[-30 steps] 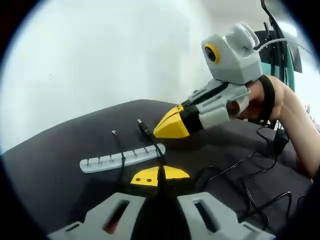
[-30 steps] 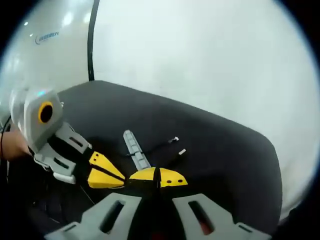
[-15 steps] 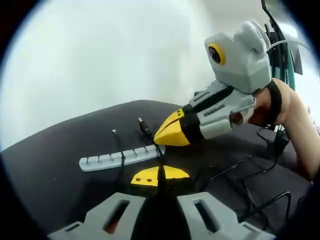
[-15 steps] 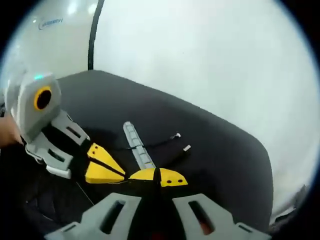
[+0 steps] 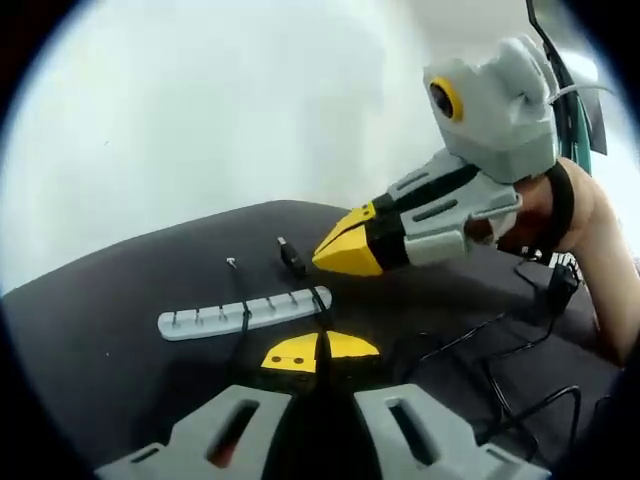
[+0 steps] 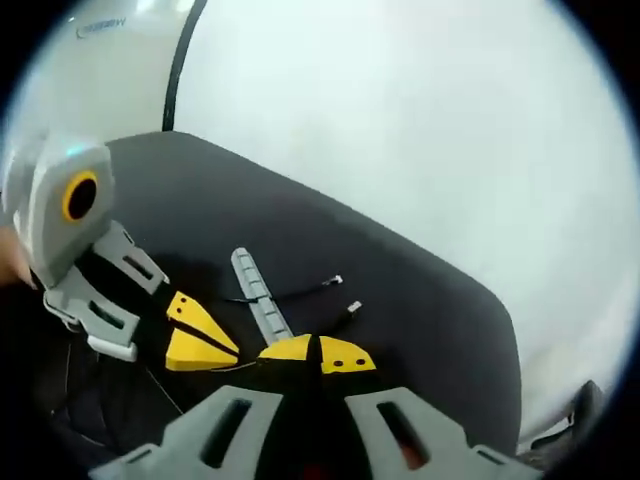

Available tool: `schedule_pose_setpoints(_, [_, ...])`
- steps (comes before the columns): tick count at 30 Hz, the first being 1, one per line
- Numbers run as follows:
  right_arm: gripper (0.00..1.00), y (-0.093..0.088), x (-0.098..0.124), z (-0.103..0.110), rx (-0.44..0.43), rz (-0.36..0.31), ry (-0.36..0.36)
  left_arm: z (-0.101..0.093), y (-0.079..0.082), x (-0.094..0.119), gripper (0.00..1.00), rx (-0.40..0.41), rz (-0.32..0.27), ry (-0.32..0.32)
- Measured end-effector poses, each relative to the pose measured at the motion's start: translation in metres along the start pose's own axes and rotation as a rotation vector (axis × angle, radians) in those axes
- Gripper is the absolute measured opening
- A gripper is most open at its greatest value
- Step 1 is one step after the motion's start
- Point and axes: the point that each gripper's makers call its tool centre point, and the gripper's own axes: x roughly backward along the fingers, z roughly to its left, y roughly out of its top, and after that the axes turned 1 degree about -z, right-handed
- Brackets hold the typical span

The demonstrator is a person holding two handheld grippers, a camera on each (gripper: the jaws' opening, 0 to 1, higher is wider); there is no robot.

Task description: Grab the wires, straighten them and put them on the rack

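A grey rack (image 5: 245,312) lies on the black table (image 5: 120,330); it shows too in the right gripper view (image 6: 258,298). One thin wire with a small white end (image 5: 232,264) sits in a middle slot. A second black wire with a dark plug (image 5: 290,257) crosses the rack's right end and runs down into my left gripper (image 5: 318,352), which is shut on it. My right gripper (image 5: 332,256) hovers shut just above the table beside that plug, nothing visible between its tips. From the right gripper view, both wire ends (image 6: 338,281) (image 6: 353,308) lie past the rack, and the left gripper (image 6: 205,345) is at left.
Loose black wires (image 5: 500,345) loop over the table at the right, below a person's hand (image 5: 575,215). A white wall stands behind the table's far edge. A dark vertical strip (image 6: 180,70) runs down the wall at the left.
The right gripper has risen a little and tilted upward near the plug. The left gripper and both wires on the rack have stayed put.
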Motion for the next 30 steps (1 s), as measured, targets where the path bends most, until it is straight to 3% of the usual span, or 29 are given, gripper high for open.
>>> schedule_pose_setpoints(2, [0.0,-0.005,-0.007,0.006,-0.001,0.011,0.026,0.0,0.0,0.0,0.03,0.001,-0.001,-0.001])
schedule_pose_setpoints(4, [0.0,-0.009,-0.01,0.001,0.014,0.038,0.007,0.0,0.0,0.0,0.03,0.0,-0.001,-0.001])
schedule_pose_setpoints(7, [0.0,-0.006,-0.008,-0.006,-0.033,0.019,-0.013,0.0,0.0,0.0,0.03,0.007,-0.002,-0.002])
schedule_pose_setpoints(20, [0.0,-0.014,-0.01,0.003,-0.03,0.034,0.011,0.0,-0.001,0.0,0.03,0.007,-0.004,-0.007])
schedule_pose_setpoints(30, [0.0,-0.013,-0.008,-0.005,-0.039,0.023,0.014,0.001,-0.001,-0.001,0.04,0.005,-0.005,-0.009])
